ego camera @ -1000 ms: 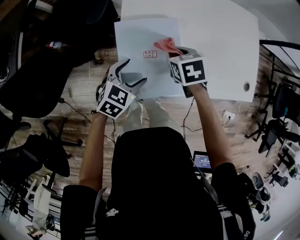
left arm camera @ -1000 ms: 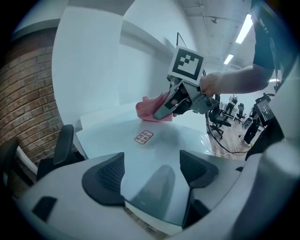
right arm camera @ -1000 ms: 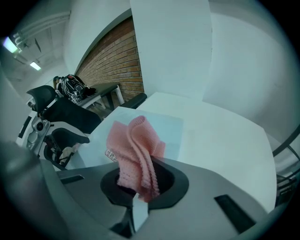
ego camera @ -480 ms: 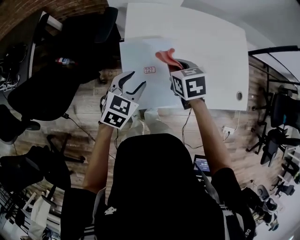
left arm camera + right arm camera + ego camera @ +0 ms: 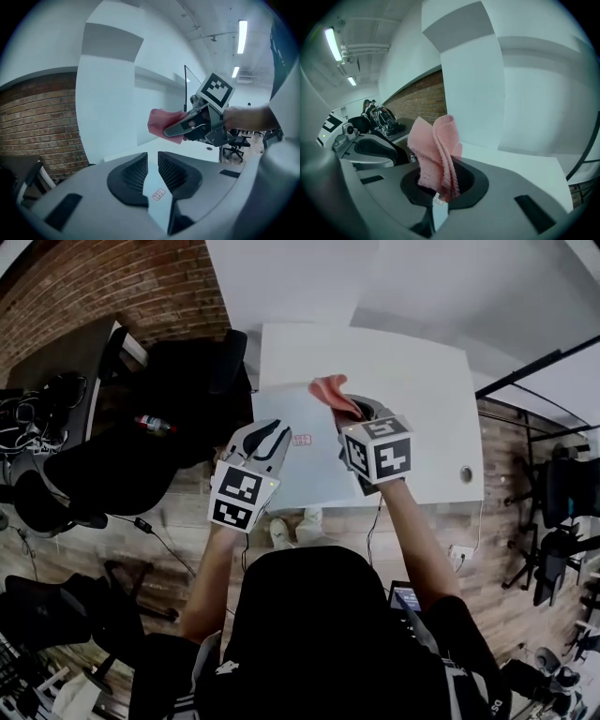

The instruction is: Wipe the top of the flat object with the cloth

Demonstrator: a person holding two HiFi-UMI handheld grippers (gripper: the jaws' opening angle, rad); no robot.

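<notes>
- Head view: the right gripper [image 5: 350, 411] is clamped on the pink cloth [image 5: 328, 388], over the far edge of the pale blue sheet [image 5: 295, 474]. The sheet lies flat on the white table [image 5: 422, 381]. The left gripper [image 5: 269, 434] hangs over the sheet's near-left part, jaws apart and empty.
- Left gripper view: only the sheet and its small red label [image 5: 158, 194] show through the jaw gap. The cloth looks lifted clear; we cannot confirm contact.
- Right gripper view: the cloth is knitted and soft, folded into an upright bunch. We judge it should come down broadside, press lightly and sweep in long overlapping strokes. The free gripper could pin the thin, smooth sheet against sliding.
</notes>
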